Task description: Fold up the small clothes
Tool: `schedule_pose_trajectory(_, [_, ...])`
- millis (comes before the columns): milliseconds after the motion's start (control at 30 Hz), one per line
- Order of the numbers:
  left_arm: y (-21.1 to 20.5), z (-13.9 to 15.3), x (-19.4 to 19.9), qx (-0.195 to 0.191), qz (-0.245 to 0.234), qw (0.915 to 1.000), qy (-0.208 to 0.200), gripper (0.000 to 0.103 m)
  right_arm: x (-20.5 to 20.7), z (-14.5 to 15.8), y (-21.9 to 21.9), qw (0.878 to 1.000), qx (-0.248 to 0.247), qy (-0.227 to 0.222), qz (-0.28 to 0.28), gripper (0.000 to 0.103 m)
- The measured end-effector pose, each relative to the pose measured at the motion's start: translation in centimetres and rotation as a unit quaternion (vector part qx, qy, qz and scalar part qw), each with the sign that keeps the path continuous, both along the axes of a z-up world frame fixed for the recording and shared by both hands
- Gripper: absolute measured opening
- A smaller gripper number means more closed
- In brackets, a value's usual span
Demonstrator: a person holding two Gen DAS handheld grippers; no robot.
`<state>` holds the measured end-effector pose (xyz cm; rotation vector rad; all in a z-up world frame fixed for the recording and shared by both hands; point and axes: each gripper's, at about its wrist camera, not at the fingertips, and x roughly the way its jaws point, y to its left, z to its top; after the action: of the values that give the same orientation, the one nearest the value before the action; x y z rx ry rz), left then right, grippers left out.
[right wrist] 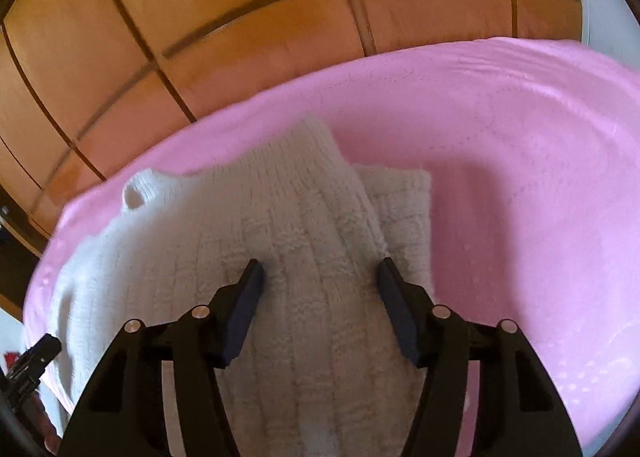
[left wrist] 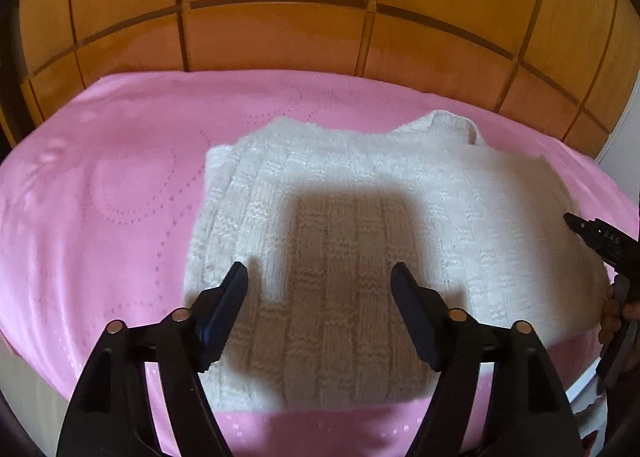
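Note:
A white knitted sweater [left wrist: 360, 193] lies partly folded on a pink sheet [left wrist: 100, 185], its collar [left wrist: 452, 125] at the far side. My left gripper [left wrist: 319, 273] hovers open over the sweater's near half, casting a shadow on it, with nothing between its fingers. At the sweater's right edge the right gripper [left wrist: 600, 241] shows, held by a hand [left wrist: 618, 311]. In the right wrist view my right gripper [right wrist: 320, 265] stands open low over the sweater [right wrist: 200, 257], its fingers on either side of a folded ridge of knit. I cannot tell whether the pads touch it. The left gripper [right wrist: 40, 353] shows at the lower left.
A wooden panelled wall [left wrist: 280, 17] rises right behind the far edge of the pink sheet. Bare pink sheet [right wrist: 520, 177] spreads to the right of the sweater and to its left in the left wrist view. The sheet's near edge drops off below the left gripper.

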<state>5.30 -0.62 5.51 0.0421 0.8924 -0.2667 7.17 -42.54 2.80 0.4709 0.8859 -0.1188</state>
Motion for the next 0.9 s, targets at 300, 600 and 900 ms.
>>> schedule_pose_trajectory(300, [2.7, 2.0, 3.2, 0.002, 0.046, 0.9982, -0.037, 0.077, -0.6, 0.2, 0.2, 1.000, -0.015, -0.008, 0.001, 0.060])
schedule_pose_trajectory(600, [6.9, -0.4, 9.9, -0.029, 0.092, 0.9949, 0.026, 0.066, 0.0, 0.1, 0.9, 1.000, -0.031, -0.003, -0.002, 0.064])
schedule_pose_trajectory(900, [6.1, -1.5, 8.7, 0.022, 0.122, 0.9923, -0.002, 0.063, -0.1, -0.3, 1.0, 0.999, -0.035, -0.014, 0.000, 0.065])
